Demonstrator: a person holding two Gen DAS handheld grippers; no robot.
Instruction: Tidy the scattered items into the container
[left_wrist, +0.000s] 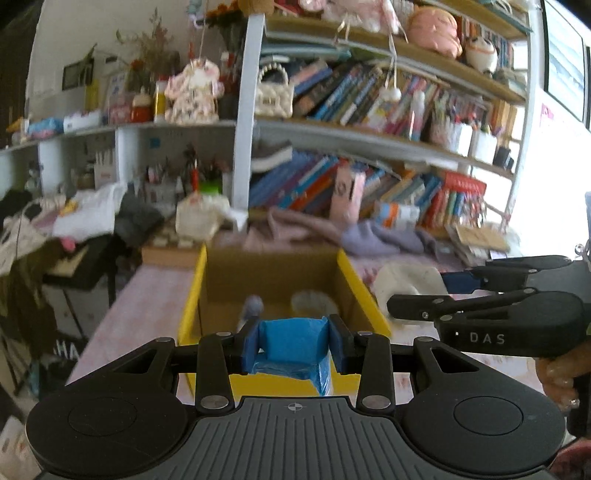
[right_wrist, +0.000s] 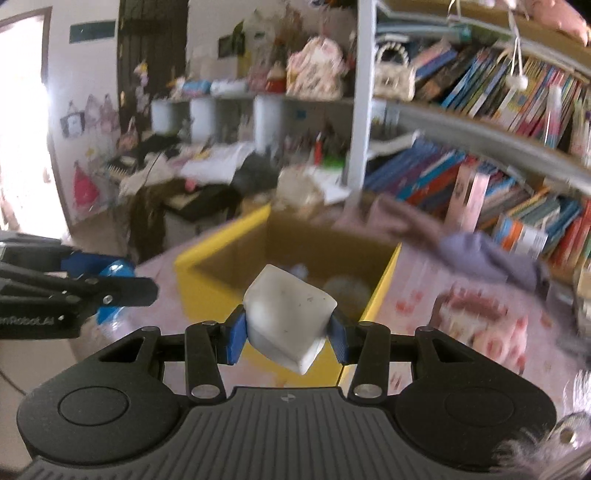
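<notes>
Tongs first: left tongs (left_wrist: 294, 343) pressed nearly together on a blue wrapped packet (left_wrist: 293, 334), pads flat against its two sides. Right tongs (right_wrist: 290, 336) pinching a white squarish block (right_wrist: 291, 306), gripped at its lower part and tilted on one corner. Both loads carried clear of the counter (left_wrist: 147, 295), just short of the near rim of the yellow-edged cardboard box (left_wrist: 351, 273). Probably so held for a drop straight into the open top. Side pinches likely chosen to let each piece fall free once the pads part. Block's tilt perhaps a sign of a soft, off-centre hold, so some risk of slipping before the rim.

Inside the box, against its far wall: a grey-blue rounded thing (left_wrist: 252, 308) towards the left and a pale round thing (left_wrist: 314, 301) towards the right. Too blurred to name more closely.

Beyond the box: a lilac cloth (left_wrist: 384, 236) and a pinkish cloth (left_wrist: 295, 225) lying loose on the counter. Perhaps next in line, though hard to judge.

Count: two tongs, each loaded. Two held items, one blue and one white. One box. Two things visible inside it. Two loose cloths behind it.
</notes>
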